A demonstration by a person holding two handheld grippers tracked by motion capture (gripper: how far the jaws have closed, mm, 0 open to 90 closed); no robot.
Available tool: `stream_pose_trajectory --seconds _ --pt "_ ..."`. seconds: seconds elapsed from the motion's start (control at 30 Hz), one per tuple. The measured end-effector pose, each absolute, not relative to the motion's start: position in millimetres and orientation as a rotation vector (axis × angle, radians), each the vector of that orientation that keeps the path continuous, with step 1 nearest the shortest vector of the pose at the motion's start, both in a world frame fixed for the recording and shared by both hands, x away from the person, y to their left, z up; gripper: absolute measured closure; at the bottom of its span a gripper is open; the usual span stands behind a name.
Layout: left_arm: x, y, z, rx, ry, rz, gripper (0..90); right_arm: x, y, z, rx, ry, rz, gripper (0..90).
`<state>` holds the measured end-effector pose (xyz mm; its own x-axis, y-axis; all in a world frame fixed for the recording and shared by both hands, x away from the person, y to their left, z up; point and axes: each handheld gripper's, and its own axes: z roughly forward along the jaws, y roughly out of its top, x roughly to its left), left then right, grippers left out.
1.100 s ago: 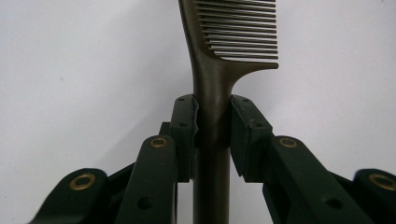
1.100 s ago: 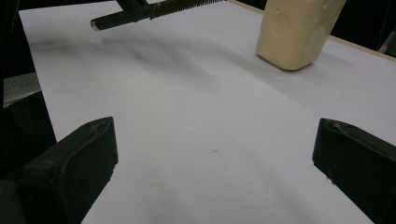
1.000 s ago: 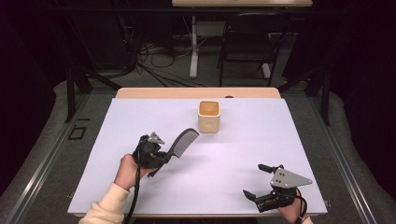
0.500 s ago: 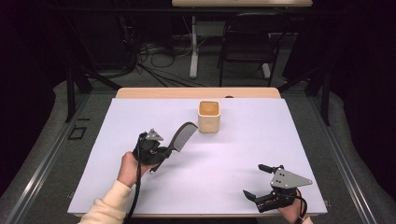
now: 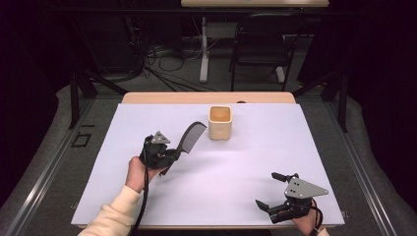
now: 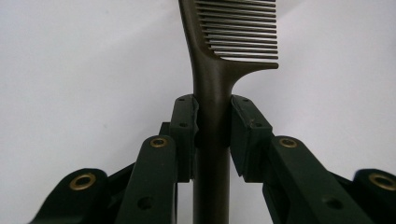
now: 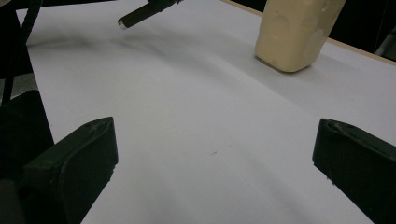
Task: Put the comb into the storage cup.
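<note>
White table (image 5: 246, 162): left gripper (image 5: 169, 156), jaws clamped on comb (image 5: 191, 136), has risen nearer cup (image 5: 220, 122); right gripper (image 5: 275, 191) jaws apart.

Comb (image 5: 191, 137): dark grey-brown, plain. Cup (image 5: 220, 122): cream outside, orange-tan inside. Table (image 5: 246, 162) surface: plain white, with a light wood edge. Left gripper (image 6: 212, 130) and right gripper (image 5: 269, 191): black; top plates grey. Sleeve (image 5: 115, 216): cream.

Lab: dark frame (image 5: 78, 93), floor cables (image 5: 162, 69)

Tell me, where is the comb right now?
In the high view, the comb is left of centre, held up by the left gripper, just left of the cream cup.
</note>
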<state>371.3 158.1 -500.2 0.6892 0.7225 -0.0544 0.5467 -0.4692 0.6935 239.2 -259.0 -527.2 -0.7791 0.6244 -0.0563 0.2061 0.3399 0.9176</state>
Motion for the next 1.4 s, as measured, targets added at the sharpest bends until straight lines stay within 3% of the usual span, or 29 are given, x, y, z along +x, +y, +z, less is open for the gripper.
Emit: stream_pose_trajectory --seconds 1.4 --pt "399.2 156.8 -496.9 2.07 0.962 0.417 72.6 240.5 -257.4 -527.6 0.731 2.221 1.41 0.0"
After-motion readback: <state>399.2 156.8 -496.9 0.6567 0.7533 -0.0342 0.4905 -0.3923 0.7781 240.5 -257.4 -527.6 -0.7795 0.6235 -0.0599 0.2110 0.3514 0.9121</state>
